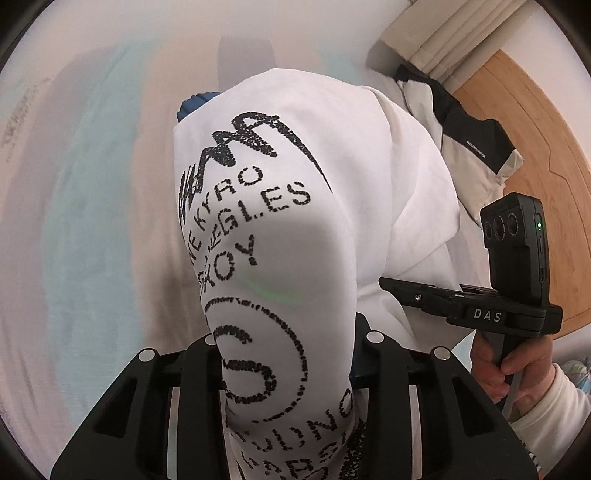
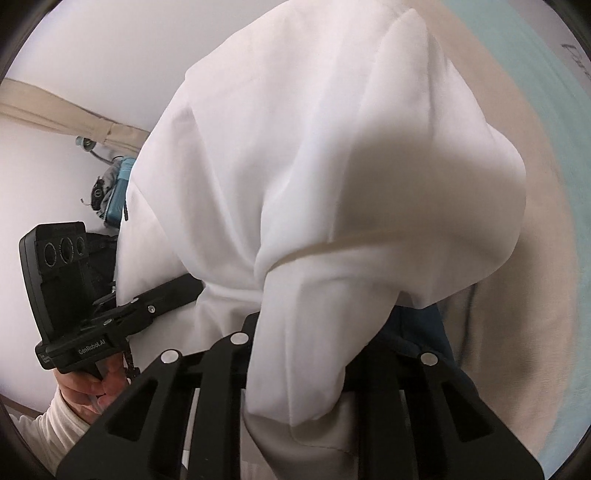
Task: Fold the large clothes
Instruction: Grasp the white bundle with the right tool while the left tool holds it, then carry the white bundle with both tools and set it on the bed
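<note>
A large white garment with black printed lettering (image 1: 258, 206) hangs bunched and draped over both grippers. In the left wrist view my left gripper (image 1: 288, 354) is shut on the white garment, and the cloth hides its fingertips. In the right wrist view the plain white side of the garment (image 2: 314, 184) fills the middle, and my right gripper (image 2: 295, 354) is shut on it, the fabric pinched between the black jaws. The right gripper's body (image 1: 513, 280) shows at the right of the left wrist view, and the left gripper's body (image 2: 74, 295) at the left of the right wrist view.
A bedspread with pale blue and beige stripes (image 1: 81, 206) lies below. A black and cream jacket (image 1: 469, 136) lies at the right, beside a wooden floor (image 1: 546, 122) and beige curtains (image 1: 443, 33). A blue bag (image 2: 118, 195) hangs on the white wall.
</note>
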A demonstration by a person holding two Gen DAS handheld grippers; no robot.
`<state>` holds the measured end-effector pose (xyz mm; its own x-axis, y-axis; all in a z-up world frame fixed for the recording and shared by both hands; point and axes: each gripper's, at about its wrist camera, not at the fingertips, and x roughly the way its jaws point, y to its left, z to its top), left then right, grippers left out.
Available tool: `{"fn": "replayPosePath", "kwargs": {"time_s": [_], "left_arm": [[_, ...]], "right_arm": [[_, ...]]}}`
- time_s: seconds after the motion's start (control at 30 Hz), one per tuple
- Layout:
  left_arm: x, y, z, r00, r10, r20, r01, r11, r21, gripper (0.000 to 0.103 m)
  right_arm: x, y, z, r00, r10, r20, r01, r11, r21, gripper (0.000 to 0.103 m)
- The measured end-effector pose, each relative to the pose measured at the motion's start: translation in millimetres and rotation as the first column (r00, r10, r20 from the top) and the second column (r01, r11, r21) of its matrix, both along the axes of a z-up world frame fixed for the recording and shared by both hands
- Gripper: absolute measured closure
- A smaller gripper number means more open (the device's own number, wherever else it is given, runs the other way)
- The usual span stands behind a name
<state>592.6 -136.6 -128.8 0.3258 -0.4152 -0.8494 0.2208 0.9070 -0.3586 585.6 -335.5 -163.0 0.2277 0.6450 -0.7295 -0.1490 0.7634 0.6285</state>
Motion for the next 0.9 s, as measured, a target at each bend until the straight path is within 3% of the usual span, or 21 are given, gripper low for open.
{"fn": "replayPosePath", "kwargs": {"time_s": [0.17,0.37,0.6,0.9], "left_arm": [[-9.6,34.6,32.8,0.998,0.034,0.043,-0.035,0.999,0.009,0.069],[-34.3,106.3,82.9,0.992,0.053,0.114,-0.054,0.998,0.011,0.069],[-71.0,231.0,137.6,0.981,0.110,0.159,-0.115,0.993,0.026,0.069],[-114.5,392.8,179.7,0.961,0.174,0.216,-0.192,0.979,0.063,0.069]], "right_arm": [[-6.6,29.6,26.8,0.998,0.035,0.046,-0.034,0.999,-0.010,0.085],[-25.3,95.7,74.7,0.989,0.076,0.124,-0.072,0.997,-0.041,0.085],[-48.6,202.7,116.9,0.976,0.120,0.184,-0.119,0.993,-0.015,0.085],[-73.9,359.7,150.0,0.947,0.208,0.246,-0.201,0.978,-0.054,0.085]]}}
